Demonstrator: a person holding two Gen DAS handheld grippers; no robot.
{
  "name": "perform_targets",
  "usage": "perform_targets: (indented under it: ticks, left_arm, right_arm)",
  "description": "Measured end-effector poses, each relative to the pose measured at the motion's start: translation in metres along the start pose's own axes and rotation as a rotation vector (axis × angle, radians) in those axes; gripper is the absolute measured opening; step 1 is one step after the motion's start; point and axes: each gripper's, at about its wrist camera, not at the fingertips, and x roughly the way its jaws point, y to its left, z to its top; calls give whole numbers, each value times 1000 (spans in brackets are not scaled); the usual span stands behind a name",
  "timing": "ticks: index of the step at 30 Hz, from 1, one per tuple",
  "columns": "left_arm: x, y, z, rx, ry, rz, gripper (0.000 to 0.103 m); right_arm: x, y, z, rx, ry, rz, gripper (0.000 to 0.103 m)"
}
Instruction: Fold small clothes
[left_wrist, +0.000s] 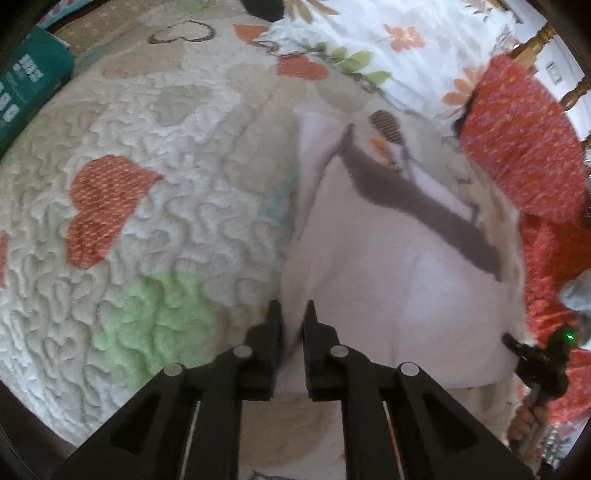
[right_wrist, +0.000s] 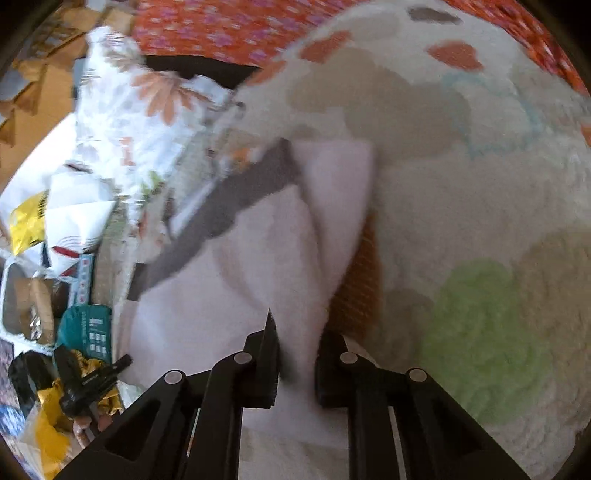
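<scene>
Both claws, the left gripper (left_wrist: 293, 314) and right gripper (right_wrist: 295, 332), pinch the near edge of the white cloth (left_wrist: 388, 266) lying on the bumpy quilt (left_wrist: 166, 221), and a thin pinch might slip.

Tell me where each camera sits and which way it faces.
Left wrist: on the left gripper, looking down at the white garment's edge on the heart-patterned quilt; right gripper at far right.
Right wrist: on the right gripper, looking down at the same garment; left gripper at lower left.
Shared: garment, quilt, orange floral cloth.
</scene>
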Motion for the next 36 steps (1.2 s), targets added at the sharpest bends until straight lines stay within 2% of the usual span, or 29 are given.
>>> perform_targets:
  ticks: [2, 3, 5, 7, 8, 10, 12, 16, 20, 23, 26, 29, 32, 34, 36]
  left_arm:
    - [1, 8, 5, -36, 1, 7, 11]
    - [-3, 13, 5, -58, -7, -1, 16]
    - [-14, 17, 5, -84, -45, -5, 28]
    - [-33, 20, 1, -90, -114, 2, 43]
    - [-39, 21, -2, -95, -138, 3, 47]
    - [-50, 26, -5, -117, -189, 12, 59]
    - [-55, 31, -1, -137, -216, 17, 60]
    - [-61, 53, 6, -196, -249, 32, 60]
    - [-75, 80, 13, -275, -287, 3, 60]
    - [-88, 97, 15, -314, -323, -2, 61]
    - [-98, 111, 15, -349, -353, -12, 63]
    - [-103, 119, 16, -372, -371, -13, 63]
    - [-105, 123, 16, -384, -383, -16, 63]
    - [-104, 122, 15, -380, -382, -8, 63]
    - [-100, 117, 15, -368, -372, -8, 63]
  right_arm:
    - [0, -13, 3, 63, 0, 21, 30]
    - [-5, -16, 4, 83, -15, 19, 34]
    - [-17, -15, 6, 82, -67, -3, 34]
    - [-36, -3, 7, 35, -151, -42, 34]
    - [-47, 11, 5, -23, -202, -48, 34]
    - [-54, 41, -2, -116, -236, -38, 34]
    - [-47, 73, -10, -202, -217, -18, 34]
    - [-3, 151, -48, -434, -110, -13, 50]
    - [64, 234, -116, -746, 25, -31, 56]
    - [106, 272, -169, -957, 97, -59, 57]
    - [136, 295, -207, -1105, 90, -125, 57]
    - [170, 319, -229, -1232, -6, -272, 57]
    - [187, 336, -230, -1240, -72, -314, 50]
    - [198, 348, -223, -1190, -69, -306, 23]
    - [200, 348, -206, -1087, -37, -269, 11]
